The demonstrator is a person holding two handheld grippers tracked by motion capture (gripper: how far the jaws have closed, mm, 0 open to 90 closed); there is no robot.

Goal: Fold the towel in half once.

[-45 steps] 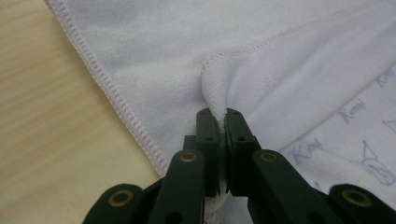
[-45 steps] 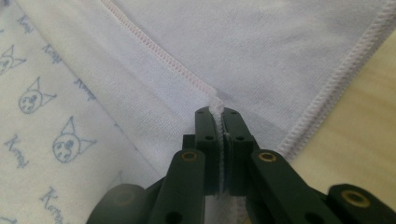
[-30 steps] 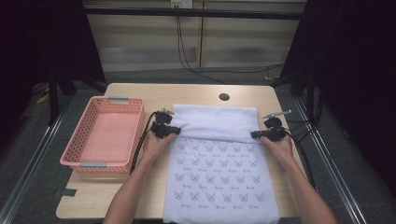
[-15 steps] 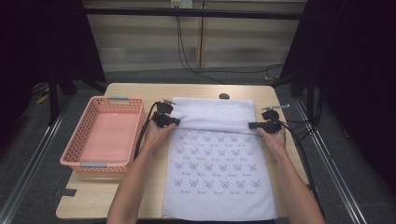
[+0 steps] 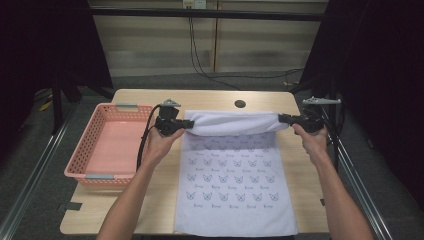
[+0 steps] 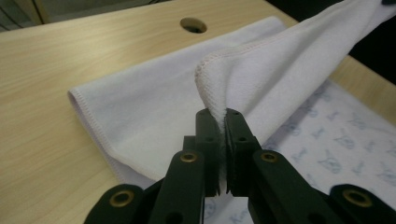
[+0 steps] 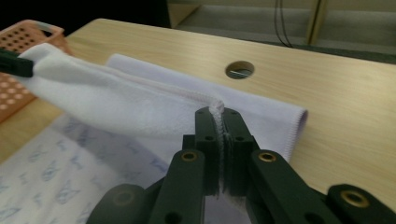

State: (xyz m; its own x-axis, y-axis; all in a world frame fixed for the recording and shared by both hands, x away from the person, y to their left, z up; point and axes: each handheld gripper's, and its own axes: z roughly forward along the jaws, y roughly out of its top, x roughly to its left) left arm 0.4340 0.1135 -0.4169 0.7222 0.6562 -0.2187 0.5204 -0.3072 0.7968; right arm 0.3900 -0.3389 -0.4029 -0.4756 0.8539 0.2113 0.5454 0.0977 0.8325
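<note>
The white towel (image 5: 235,165) is pinched at two corners of its far edge, one in each of your grippers. Your left gripper (image 6: 223,122) has its jaws pressed together on a folded bit of hemmed corner, the terry edge bulging out just above the tips; in the high view that gripper (image 5: 186,123) sits at the towel's left end. Your right gripper (image 7: 216,119) is closed just as tightly on the opposite corner, with the stitched hem running down between the pads, and from above it (image 5: 285,119) sits at the towel's right end.

Between the two grips the far edge hangs clear of the table (image 5: 140,200) as a stretched, slightly sagging band that shows the plain white side. Below and in front of that band, the rest of the towel lies flat on the wood with its butterfly print up, and its near hem hangs at the table's front edge. Behind the lifted band, a strip of plain cloth rests flat on the tabletop.

Just beyond the towel is the round cable hole (image 5: 240,104) in the tabletop. To your left, apart from the cloth, stands the pink basket (image 5: 90,145).
</note>
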